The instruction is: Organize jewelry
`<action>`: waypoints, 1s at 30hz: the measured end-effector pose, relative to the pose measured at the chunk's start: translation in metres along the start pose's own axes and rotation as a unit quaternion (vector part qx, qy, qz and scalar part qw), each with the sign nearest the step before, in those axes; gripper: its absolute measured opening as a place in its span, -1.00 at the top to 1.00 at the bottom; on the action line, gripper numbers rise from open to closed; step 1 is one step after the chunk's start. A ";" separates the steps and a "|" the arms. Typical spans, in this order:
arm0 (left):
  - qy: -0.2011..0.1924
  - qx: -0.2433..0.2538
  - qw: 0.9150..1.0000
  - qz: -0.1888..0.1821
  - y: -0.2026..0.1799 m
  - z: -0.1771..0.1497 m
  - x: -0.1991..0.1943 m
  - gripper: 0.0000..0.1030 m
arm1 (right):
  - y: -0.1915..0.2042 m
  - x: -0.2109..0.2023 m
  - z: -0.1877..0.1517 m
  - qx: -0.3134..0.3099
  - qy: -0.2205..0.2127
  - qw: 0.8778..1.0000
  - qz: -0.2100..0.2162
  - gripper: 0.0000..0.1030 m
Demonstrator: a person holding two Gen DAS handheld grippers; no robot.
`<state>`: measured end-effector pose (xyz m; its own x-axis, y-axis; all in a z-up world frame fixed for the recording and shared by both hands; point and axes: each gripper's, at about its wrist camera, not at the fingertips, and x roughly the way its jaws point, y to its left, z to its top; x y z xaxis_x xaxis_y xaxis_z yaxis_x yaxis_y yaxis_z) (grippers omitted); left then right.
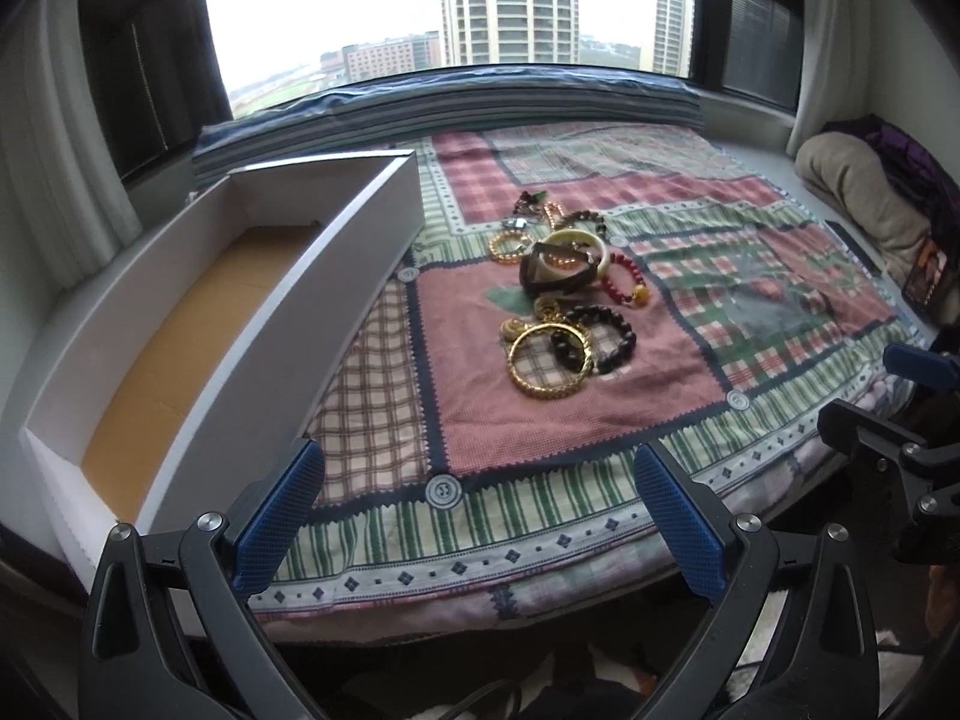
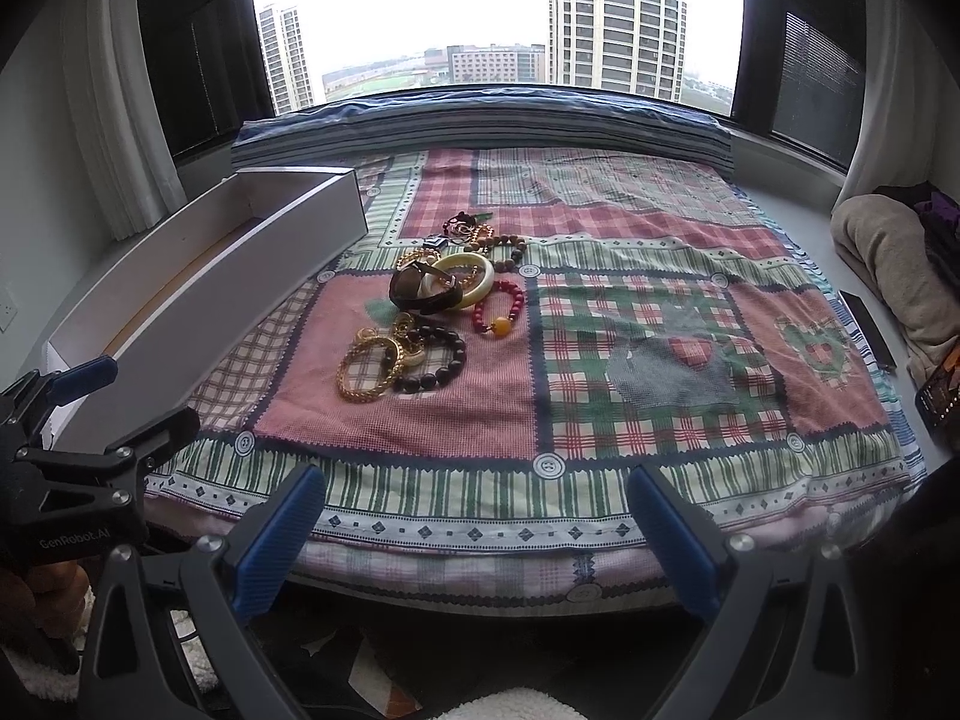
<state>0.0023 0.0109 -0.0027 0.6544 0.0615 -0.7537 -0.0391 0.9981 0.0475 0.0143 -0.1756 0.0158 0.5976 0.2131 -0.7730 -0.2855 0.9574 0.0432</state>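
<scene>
On patchwork cloth point(image 2: 600, 324): jewelry point(image 2: 432, 312) | box point(image 1: 198, 324) beside | left gripper point(image 1: 480, 516), right gripper point(image 2: 477, 519) wide, empty

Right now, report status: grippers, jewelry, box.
Left gripper open, right gripper open, both hold nothing. Jewelry piled on blanket, untouched. Box at left, nothing visible inside. Nothing in the way.

The left claw point(image 1: 479, 519) is spread wide, its two blue ribbed fingers point(image 1: 273, 525) far apart with nothing between them, held at the near edge of the bed point(image 1: 540, 420). The right claw point(image 2: 477, 534) is just as wide and bare, also at the bed's near edge, beside the left one. Both point across the bed, level with each other.
</scene>
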 end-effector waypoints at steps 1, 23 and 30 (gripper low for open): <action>0.002 0.000 1.000 0.002 0.000 -0.001 0.000 -0.99 | 0.001 0.001 0.000 -0.001 0.001 1.000 0.000 -0.99; 0.009 -0.005 1.000 0.012 0.006 -0.002 0.002 -0.99 | 0.011 0.003 0.001 -0.018 0.003 1.000 0.002 -0.99; 0.010 -0.005 1.000 0.012 0.005 -0.002 0.003 -0.99 | 0.013 0.002 0.002 -0.022 0.001 1.000 0.002 -0.99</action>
<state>0.0027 0.0163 -0.0060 0.6385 0.0858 -0.7649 -0.0625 0.9963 0.0596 0.0137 -0.1620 0.0162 0.5958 0.2159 -0.7736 -0.3197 0.9473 0.0181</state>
